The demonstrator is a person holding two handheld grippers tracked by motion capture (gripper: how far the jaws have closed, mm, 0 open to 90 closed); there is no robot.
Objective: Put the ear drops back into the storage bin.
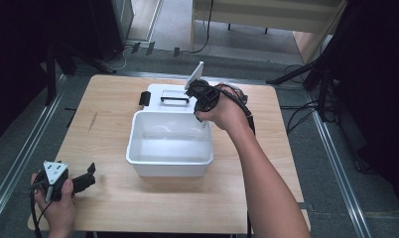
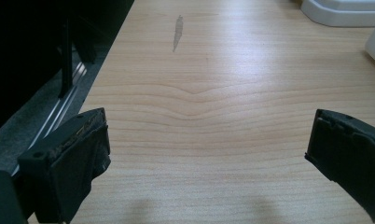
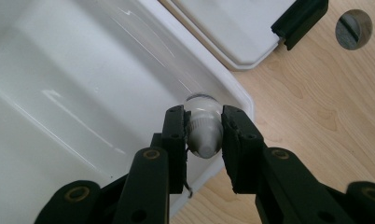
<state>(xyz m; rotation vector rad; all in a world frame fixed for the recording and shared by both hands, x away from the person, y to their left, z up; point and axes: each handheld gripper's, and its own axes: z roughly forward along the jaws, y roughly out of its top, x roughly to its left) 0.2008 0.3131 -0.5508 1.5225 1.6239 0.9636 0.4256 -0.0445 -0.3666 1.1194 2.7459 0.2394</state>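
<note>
1. Hard to read: the small rounded translucent-white object (image 3: 203, 133) in the right gripper (image 3: 203, 135) is mostly covered by the jaws; what it is, cannot tell. In the high view the hand (image 1: 226, 113) hides it.
2. That object looks smooth and greyish-white, with a dark rim at its far end. It sits over the far right corner of the white plastic rectangular bin (image 1: 138, 148), at the rim.
3. Right gripper jaws are clamped on it from both sides.
4. Left gripper (image 2: 206, 154) is at the near left of the light wood-grain table (image 1: 113, 198), jaws wide apart with bare tabletop between.
5. Bin is glossy, with rounded corners.
6. Flat white lid (image 1: 160, 91) with a black handle (image 1: 174, 99) and a black clip (image 1: 144, 97) lies just behind the bin.
</note>
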